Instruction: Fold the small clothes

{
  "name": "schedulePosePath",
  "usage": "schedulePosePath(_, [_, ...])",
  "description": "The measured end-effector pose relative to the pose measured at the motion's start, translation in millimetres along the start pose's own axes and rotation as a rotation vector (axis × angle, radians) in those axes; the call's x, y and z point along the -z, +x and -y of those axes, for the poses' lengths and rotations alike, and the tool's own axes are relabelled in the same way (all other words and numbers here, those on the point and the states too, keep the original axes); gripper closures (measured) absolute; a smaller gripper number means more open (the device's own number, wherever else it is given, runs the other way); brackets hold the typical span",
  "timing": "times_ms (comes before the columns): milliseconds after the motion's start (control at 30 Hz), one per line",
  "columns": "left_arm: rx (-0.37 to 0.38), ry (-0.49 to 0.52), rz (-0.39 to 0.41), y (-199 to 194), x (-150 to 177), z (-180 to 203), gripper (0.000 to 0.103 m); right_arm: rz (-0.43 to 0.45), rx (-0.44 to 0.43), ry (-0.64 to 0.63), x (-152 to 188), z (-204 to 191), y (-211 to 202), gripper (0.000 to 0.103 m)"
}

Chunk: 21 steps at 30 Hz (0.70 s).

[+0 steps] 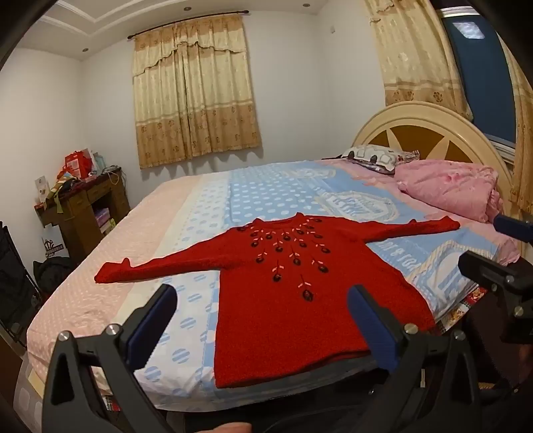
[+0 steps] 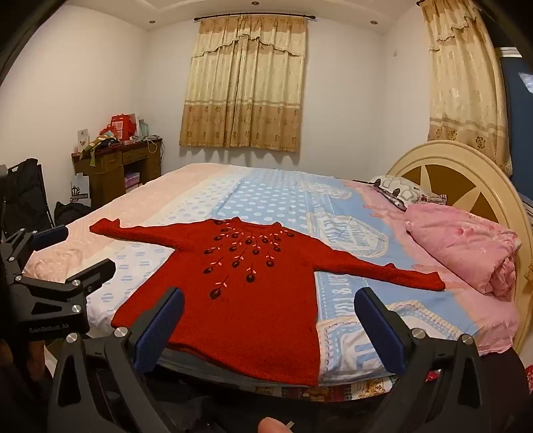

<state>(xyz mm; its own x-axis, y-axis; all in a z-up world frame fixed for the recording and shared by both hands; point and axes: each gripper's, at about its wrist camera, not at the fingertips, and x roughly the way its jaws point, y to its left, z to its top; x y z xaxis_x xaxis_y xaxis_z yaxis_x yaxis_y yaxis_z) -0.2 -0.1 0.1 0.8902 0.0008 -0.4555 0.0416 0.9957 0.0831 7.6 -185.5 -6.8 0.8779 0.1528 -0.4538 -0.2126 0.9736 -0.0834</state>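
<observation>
While spread flat, red sweater [image 1: 293,293] shows embroidered flowers.

Both fisheye views show a bedroom lit evenly by warm, slightly dim indoor light from small recessed ceiling lights [image 2: 152,22] (several glow as pale dots along the top). Shadows are soft and faint. A window [image 1: 479,86] at the upper right appears dark blue, with one small bright reflection on the glass. The closed curtains [image 2: 245,83] let no light through. Straight lines bow strongly toward the edges, and black vignetting fills the corners. Focus is fairly sharp at the centre; the nearest parts along the bottom edge look soft and shadowed.
</observation>
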Motion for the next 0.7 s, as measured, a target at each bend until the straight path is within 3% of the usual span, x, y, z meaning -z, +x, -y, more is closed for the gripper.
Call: schedulePosePath(700, [0.006,-0.021,-0.008,1,0,-3,0.000,-0.025,0.000,-0.009,5,1,10,0.001])
